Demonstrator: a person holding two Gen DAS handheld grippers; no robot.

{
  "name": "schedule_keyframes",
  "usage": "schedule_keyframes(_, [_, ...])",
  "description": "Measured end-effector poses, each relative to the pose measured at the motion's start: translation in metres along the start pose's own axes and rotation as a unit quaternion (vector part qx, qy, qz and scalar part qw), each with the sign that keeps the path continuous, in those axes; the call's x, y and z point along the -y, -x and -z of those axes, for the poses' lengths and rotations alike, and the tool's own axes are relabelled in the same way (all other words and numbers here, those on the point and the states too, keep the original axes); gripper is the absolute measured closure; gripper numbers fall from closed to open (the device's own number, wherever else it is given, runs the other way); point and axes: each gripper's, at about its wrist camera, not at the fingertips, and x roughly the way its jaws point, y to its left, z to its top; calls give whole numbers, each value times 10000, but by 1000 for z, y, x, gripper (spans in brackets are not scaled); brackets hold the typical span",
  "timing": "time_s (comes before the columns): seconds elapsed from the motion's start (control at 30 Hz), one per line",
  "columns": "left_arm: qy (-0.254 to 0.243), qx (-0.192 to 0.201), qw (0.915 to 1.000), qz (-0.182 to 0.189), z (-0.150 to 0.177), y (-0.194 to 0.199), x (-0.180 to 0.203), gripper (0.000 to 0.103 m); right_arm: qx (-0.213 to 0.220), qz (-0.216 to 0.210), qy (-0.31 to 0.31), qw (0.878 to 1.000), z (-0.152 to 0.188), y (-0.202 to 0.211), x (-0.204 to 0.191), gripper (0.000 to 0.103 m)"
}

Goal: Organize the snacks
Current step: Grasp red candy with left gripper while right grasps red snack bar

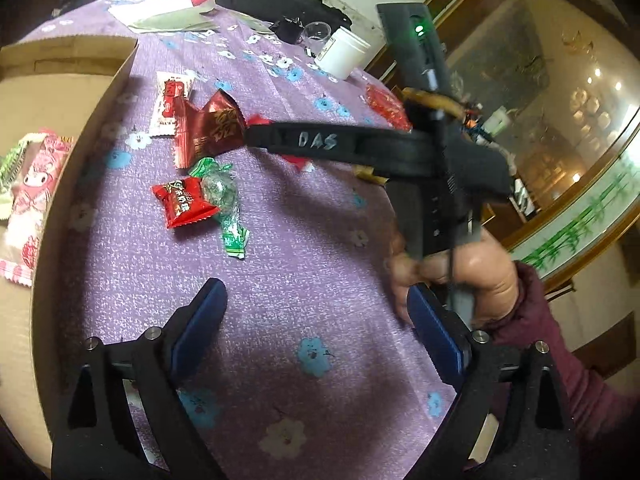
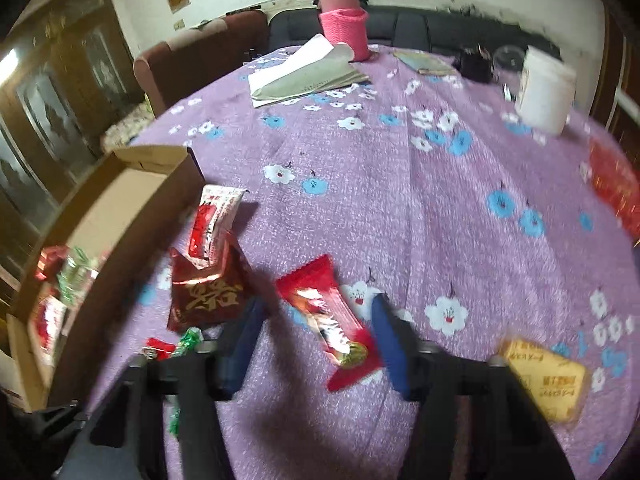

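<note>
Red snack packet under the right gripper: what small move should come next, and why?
Probably close the right gripper on the red snack packet. It lies flat on the tablecloth between the fingers, and one of them still looks clear of it, so it is not gripped yet. Once gripped, it could go to the cardboard box, which already holds snacks.

You have several wrapped snacks loose on the purple cloth beside the cardboard box (image 2: 120, 208): a dark red foil packet (image 2: 204, 300), a red-white sachet (image 2: 212, 216), and a bright red candy (image 2: 332, 320).
</note>
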Motion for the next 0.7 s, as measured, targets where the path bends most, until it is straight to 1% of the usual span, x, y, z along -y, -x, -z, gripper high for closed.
schedule_keyframes(0.03, [13,-9,10000,85,-1,0,-1,8,5,120,84,9999,2,1,-3,78])
schedule_keyframes(0.1, [15,-66,9998,172,-2,0,-2,8,-15,60,14,10000,7,5,1,79])
schedule_keyframes(0.13, [5,-111,9999,119,-4,0,0,8,-6,75,-17,10000,10,10,4,79])
schedule_keyframes(0.17, [-79,-191,9998,-24,-6,-1,3,10,27,108,-22,9999,13,13,6,79])
schedule_keyframes(0.2, [-364,-233,9982,-415,-10,0,11,11,76,150,-14,9999,18,19,8,79])
schedule_keyframes(0.23, [-720,-143,9939,-822,-15,2,18,11,129,192,12,9997,24,25,9,79])
schedule_keyframes(0.3, [-1301,-62,9817,-1390,-22,3,29,11,231,209,72,9995,36,35,11,79])
schedule_keyframes(0.33, [-1541,-72,9735,-1687,-27,2,32,11,265,167,63,9995,40,38,12,79])
schedule_keyframes(0.37, [-1727,-118,9657,-1937,-33,-1,33,11,281,90,13,9996,44,40,14,79])
schedule_keyframes(0.43, [-1954,-271,9573,-2111,-46,-10,28,11,227,-82,-166,9996,47,37,21,79])
schedule_keyframes(0.47, [-1991,-355,9550,-2169,-51,-16,23,14,173,-145,-252,9994,47,34,24,79])
schedule_keyframes(0.5, [-1952,-516,9549,-2176,-56,-24,17,20,198,-218,-312,9991,47,36,26,79])
schedule_keyframes(0.53, [-1934,-708,9550,-2135,-60,-31,12,37,189,-295,-367,9987,47,36,28,79])
schedule_keyframes(0.57, [-1935,-852,9541,-2120,-59,-35,10,47,200,-352,-407,9984,48,38,30,79])
schedule_keyframes(0.6, [-1957,-946,9523,-2142,-55,-37,9,49,190,-397,-451,9980,49,39,31,79])
schedule_keyframes(0.63, [-2027,-1034,9478,-2235,-54,-43,10,49,189,-443,-495,9976,50,39,33,79])
schedule_keyframes(0.7, [-2048,-1045,9497,-2125,-52,-39,14,60,189,-476,-539,9972,50,40,34,79])
